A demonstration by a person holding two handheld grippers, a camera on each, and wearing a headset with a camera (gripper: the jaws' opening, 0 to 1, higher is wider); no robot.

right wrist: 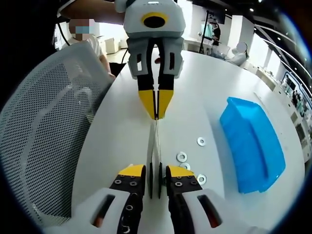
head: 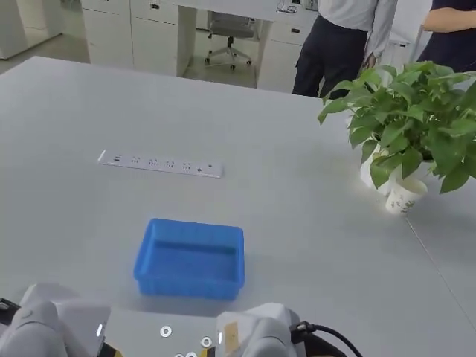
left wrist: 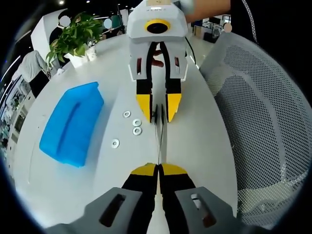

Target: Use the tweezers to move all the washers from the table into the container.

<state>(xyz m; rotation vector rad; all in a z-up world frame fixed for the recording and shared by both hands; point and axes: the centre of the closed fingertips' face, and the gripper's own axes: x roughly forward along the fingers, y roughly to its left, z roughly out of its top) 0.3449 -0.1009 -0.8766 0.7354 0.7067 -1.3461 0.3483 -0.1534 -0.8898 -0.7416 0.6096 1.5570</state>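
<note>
Currently set-up: left gripper [left wrist: 158,168] and right gripper [right wrist: 155,168] both clamp the tweezers [right wrist: 154,141]. 4 washers [left wrist: 137,123] unmoved, container [left wrist: 73,124] empty. Next: bring tips to 1 washer.

**LIGHT BRIGHT AND EVEN; FISHEYE BEND AT EDGES**

Head view: diffuse overhead light. The table [head: 312,223] reads uniformly grey, with a faint soft shadow along the container [head: 190,256] wall facing the grippers. The bottom edge is soft and out of focus.

Gripper views: the table washes to near-white ahead of the left gripper [left wrist: 158,171]. The ceiling lamps [right wrist: 252,9] show as small glare points far ahead of the right gripper [right wrist: 156,174]. The tweezers [right wrist: 154,141] are sharp between the jaws. The chair mesh [left wrist: 258,112] and container walls bow strongly toward the rim.
</note>
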